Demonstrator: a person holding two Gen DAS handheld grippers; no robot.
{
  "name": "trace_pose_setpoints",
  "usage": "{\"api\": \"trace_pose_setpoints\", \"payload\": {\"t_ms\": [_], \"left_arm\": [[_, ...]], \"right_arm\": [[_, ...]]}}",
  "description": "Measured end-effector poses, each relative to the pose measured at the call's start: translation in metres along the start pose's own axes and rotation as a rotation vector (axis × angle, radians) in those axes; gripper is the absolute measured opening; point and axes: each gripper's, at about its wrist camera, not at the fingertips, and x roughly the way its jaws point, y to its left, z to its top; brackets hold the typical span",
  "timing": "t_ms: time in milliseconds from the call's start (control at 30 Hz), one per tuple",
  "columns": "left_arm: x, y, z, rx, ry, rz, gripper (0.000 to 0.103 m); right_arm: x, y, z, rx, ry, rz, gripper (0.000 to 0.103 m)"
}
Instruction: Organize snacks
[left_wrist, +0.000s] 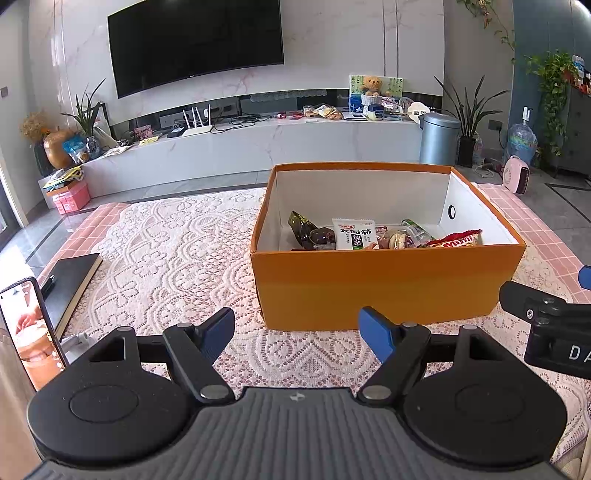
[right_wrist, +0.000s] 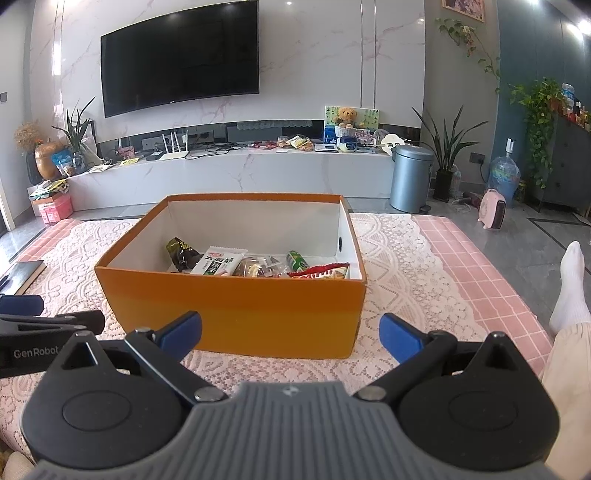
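Right wrist view shows the snack packets (right_wrist: 258, 264), light, crinkly and slippery, best pinched by a sealed edge, lying flat in the orange box (right_wrist: 236, 306), long axes mixed, while the right gripper (right_wrist: 290, 332) and left gripper (left_wrist: 297, 332) hover spread and empty near it.

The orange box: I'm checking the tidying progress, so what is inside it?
Inside the orange box lie a dark wrapper, a white packet, clear-wrapped pastries, a green packet and a red bag. The front wall hides the nearest floor.
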Motion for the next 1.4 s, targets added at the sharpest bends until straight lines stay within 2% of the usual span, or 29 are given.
{"api": "trace_pose_setpoints", "payload": {"t_ms": [1400], "left_arm": [[0.0033,0.0008,-0.0028,-0.005,0.018,-0.014,0.089]], "right_arm": [[0.0021,-0.0004,-0.0015,-0.003,0.013,-0.004,0.099]]}}
